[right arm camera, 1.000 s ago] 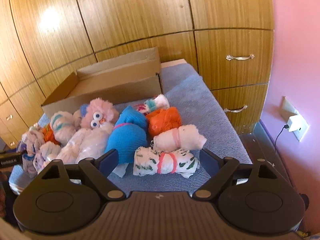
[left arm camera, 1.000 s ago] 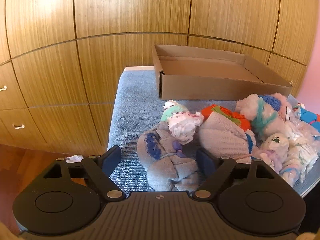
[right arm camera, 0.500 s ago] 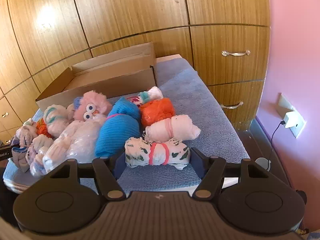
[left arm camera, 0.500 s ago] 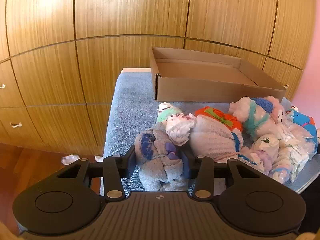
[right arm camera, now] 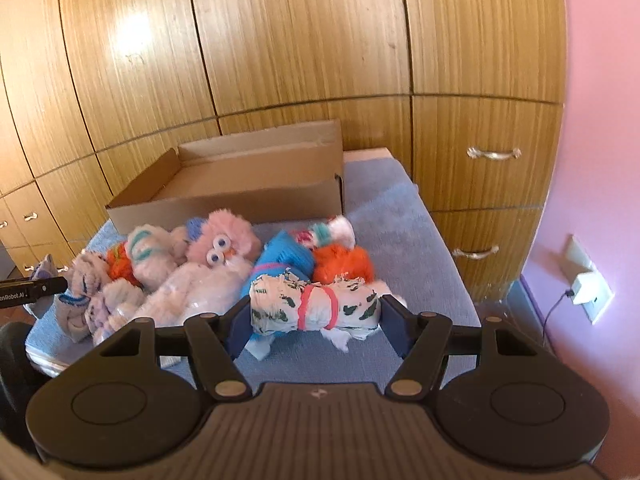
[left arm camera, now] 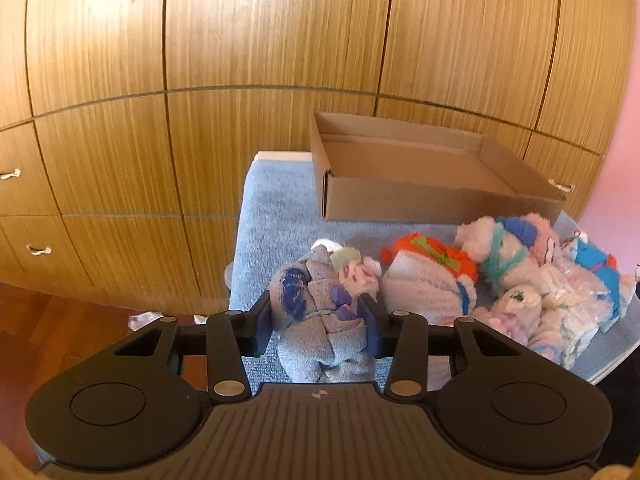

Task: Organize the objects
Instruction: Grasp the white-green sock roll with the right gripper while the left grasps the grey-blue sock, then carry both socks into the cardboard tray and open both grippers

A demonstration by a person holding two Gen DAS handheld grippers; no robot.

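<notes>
Blue towel [left arm camera: 272,216] (wooden cupboards behind): left tool [left arm camera: 318,320] pinches grey bundle [left arm camera: 316,320]; right tool [right arm camera: 314,312] pinches green-spotted white bundle [right arm camera: 314,306].

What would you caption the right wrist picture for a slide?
Right gripper clamps a white, green-spotted sock roll, an empty cardboard box waiting behind the pile.

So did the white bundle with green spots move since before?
Yes. The white bundle with green spots rose off the blue towel, clamped in the right gripper, now overlapping the orange bundle.
</notes>
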